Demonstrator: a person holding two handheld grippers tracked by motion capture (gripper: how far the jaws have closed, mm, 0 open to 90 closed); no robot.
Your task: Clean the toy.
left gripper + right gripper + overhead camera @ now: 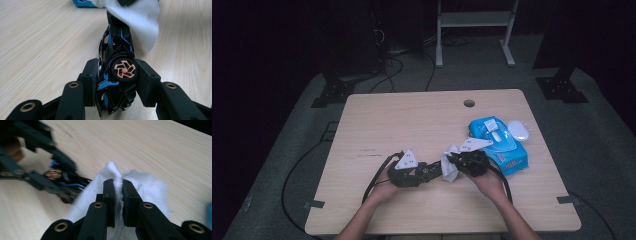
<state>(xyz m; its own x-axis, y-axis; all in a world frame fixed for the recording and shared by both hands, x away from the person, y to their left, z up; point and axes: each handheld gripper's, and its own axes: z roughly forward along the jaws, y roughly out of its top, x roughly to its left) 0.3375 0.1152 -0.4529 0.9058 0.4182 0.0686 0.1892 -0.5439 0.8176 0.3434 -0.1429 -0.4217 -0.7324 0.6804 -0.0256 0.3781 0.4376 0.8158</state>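
Observation:
A black toy car [117,62] with blue stripes and copper-coloured wheels lies on its side between the jaws of my left gripper [117,75], which is shut on it. In the high view the left gripper [424,172] sits near the table's front middle, holding the car [432,171]. My right gripper [118,192] is shut on a white wipe [140,185], pinched between its pads. The wipe [449,167] hangs against the car's far end, and the right gripper [456,161] sits just right of it. The left gripper with the car [62,182] appears blurred in the right gripper view.
A blue pack of wet wipes [499,142] lies right of the grippers, with a white lid-like object [518,130] beside it. The light wooden table [412,120] has a round hole [469,103] near its far edge. Cables trail from both grippers.

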